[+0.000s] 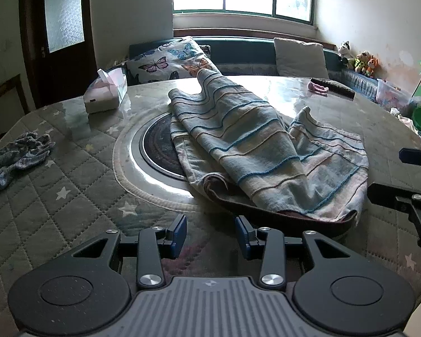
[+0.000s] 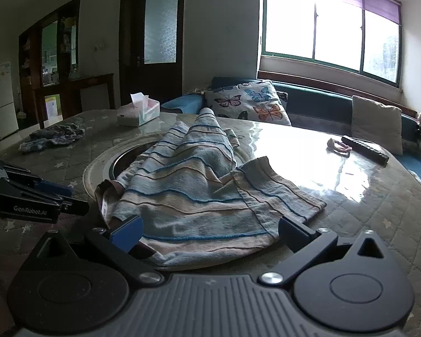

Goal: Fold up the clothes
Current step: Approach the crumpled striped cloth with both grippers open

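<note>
a striped blue and beige garment (image 1: 255,151) lies rumpled across the middle of the worktop (image 1: 56,196), partly covering a round dark inset plate (image 1: 157,146) with a shiny ring. its hem reaches the near edge. a tissue box (image 1: 105,92) stands toward the far left corner, a bundle of grey-blue cloth (image 1: 16,154) lies at the left edge, and a dark remote (image 2: 365,147) with a small pink item (image 2: 338,144) beside it rests toward the far right. the left hand-held gripper (image 1: 211,236) hovers over the near edge, its jaws spread and holding nothing, just short of the garment's hem. the right hand-held gripper (image 2: 210,231) is spread wide, its fingers either side of the garment's near hem. the worktop is quilted with star prints under a glossy clear cover. behind it runs a bench with a butterfly pillow (image 2: 249,102), below a bright window (image 2: 331,31).
</note>
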Demonstrator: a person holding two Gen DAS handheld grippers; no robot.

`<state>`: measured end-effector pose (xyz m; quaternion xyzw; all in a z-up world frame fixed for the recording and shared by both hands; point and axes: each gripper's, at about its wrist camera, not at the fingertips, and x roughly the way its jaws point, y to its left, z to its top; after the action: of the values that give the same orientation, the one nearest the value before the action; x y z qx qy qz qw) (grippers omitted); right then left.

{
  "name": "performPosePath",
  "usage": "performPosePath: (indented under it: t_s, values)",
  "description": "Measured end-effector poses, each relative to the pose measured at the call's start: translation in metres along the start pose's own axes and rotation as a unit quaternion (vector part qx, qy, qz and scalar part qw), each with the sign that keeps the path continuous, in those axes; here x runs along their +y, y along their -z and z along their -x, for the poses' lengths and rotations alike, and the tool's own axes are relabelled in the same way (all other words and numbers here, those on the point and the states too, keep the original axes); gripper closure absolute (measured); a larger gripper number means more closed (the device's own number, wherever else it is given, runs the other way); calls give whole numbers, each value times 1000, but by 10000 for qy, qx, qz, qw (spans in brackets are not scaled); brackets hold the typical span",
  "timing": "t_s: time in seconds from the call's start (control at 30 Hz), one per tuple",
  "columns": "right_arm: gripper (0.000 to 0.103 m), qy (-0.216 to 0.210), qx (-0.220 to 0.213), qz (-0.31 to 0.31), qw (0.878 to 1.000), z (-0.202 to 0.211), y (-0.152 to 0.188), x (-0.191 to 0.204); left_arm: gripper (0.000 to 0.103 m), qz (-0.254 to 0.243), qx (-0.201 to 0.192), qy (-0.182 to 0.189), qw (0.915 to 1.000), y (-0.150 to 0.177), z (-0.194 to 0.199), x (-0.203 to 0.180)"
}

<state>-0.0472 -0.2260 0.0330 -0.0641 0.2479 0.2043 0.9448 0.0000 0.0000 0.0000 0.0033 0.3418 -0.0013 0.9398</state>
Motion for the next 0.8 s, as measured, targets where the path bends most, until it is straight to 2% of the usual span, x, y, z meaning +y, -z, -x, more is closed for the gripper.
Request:
performPosePath:
  t_s: [0.5, 0.8]
  values:
    - [0, -187, 157, 154, 9996, -6, -3, 10, 61, -229, 164, -214, 9994, -2, -2, -6]
    - [0, -268, 260, 213, 9991, -13, -5, 15, 62, -143, 276, -167, 9994, -1, -5, -2]
